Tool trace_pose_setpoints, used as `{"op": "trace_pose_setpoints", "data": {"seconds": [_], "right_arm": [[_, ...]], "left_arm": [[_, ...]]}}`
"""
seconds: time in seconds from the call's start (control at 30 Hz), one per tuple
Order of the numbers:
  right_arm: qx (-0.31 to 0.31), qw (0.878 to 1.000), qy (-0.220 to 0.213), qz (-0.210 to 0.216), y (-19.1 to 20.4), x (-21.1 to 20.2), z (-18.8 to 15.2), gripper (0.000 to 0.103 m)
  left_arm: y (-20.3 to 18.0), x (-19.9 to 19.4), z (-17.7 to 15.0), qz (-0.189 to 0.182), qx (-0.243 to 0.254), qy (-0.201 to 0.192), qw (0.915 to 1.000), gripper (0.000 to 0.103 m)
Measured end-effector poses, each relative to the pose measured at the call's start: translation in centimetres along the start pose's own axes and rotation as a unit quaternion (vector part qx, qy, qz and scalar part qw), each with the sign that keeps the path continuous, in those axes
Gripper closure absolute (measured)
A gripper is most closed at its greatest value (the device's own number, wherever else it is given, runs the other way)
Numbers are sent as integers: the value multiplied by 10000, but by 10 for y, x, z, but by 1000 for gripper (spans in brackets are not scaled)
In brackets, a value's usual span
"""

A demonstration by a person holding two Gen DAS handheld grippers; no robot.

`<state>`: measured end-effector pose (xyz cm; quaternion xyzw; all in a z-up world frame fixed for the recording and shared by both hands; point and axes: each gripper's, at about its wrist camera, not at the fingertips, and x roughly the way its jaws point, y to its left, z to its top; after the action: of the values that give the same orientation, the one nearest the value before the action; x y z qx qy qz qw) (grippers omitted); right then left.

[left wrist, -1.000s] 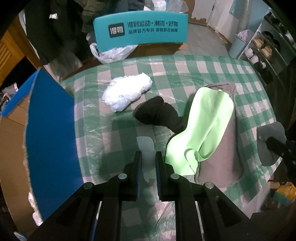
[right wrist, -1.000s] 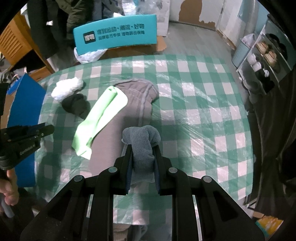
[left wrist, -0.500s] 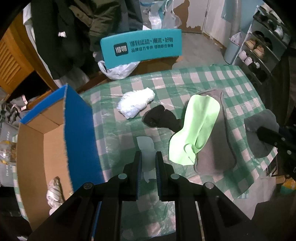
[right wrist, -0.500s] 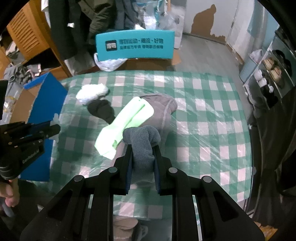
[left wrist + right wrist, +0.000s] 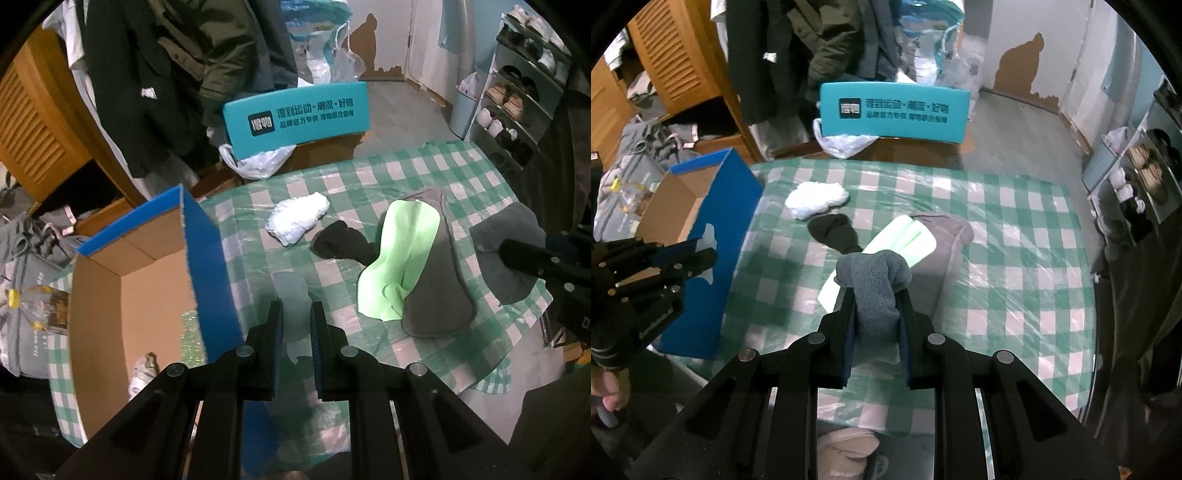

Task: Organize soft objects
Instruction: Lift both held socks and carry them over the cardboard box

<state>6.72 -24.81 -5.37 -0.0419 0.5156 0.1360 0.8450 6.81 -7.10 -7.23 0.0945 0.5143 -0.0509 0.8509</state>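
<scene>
1. A rolled grey knitted sock (image 5: 875,291) is pinched between the two black fingers of the right gripper (image 5: 876,314), its folded end bulging out past the fingertips. It is held up above the checked table, over the near end of the green cloth.
2. The left gripper (image 5: 296,321) has its fingers closed on a thin, pale translucent sock or liner (image 5: 293,299), whose rounded tip sticks forward beyond the jaws. It hangs beside the blue wall of the box, over the table's left part.
3. Flat on the table lies a long grey-brown fabric piece (image 5: 437,295), and a light green folded cloth (image 5: 404,251) rests on top of its left side.
4. Touching the green cloth's left edge is a dark black sock (image 5: 340,243); just beyond that sits a crumpled white bundle (image 5: 297,219), close to the black sock.
5. The table wears a green-and-white checked cloth under clear plastic film (image 5: 1015,258).
6. At the table's left edge stands an open cardboard box with blue outer walls (image 5: 205,258); a light, patterned soft item (image 5: 142,371) lies on its floor, too small to identify.
7. Behind the table is a teal chair back with printed lettering (image 5: 297,116), with dark coats (image 5: 173,74) hanging further back and a shoe rack (image 5: 517,92) to the right.
</scene>
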Motion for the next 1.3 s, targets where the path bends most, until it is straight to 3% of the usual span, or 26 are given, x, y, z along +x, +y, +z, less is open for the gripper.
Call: {"op": "trace_pose_setpoints", "data": {"seconds": [0.6,1.3], "right_arm": [[-525,9981,-167,277,58,-14,12,85],[-993,9923,-277,693,134,-17,36,85]], "left_arm": [[33,-32,-12,174,-106,-306,9993,89],[109,-44,-39,320,-691,-364,9964,89]]}}
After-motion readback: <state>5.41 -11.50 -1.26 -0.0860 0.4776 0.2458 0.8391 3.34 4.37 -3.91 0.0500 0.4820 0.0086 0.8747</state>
